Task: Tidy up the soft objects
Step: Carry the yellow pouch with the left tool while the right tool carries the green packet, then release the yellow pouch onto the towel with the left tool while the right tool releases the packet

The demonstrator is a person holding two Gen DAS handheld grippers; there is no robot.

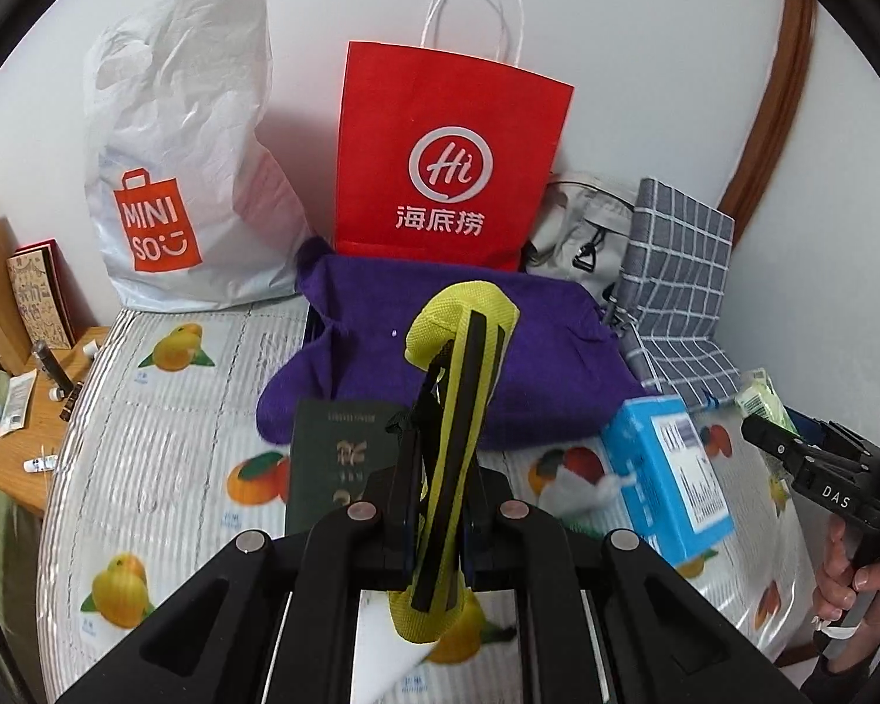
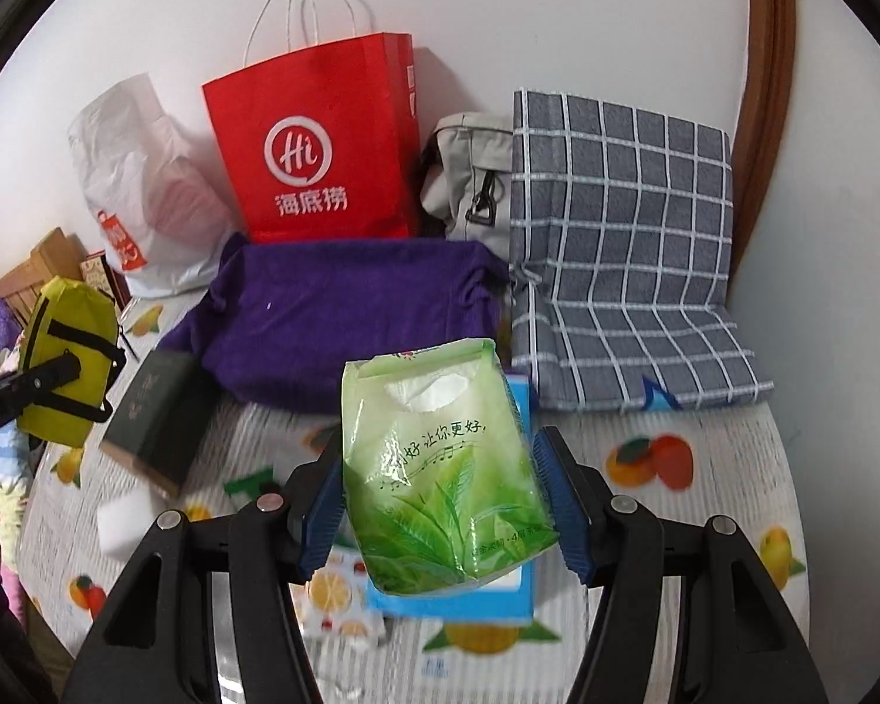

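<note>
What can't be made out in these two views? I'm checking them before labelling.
- Red paper bag and white plastic bag: contents hidden by their own walls, both views.
- Blue box: mostly covered by the green tissue pack in the right tongs, right view.
- Dark green booklet: lower edge hidden behind the left tongs.

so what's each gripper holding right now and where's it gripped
The left gripper clamps the yellow pouch across its lower middle. The right gripper holds the green tissue pack by its two sides.
</note>
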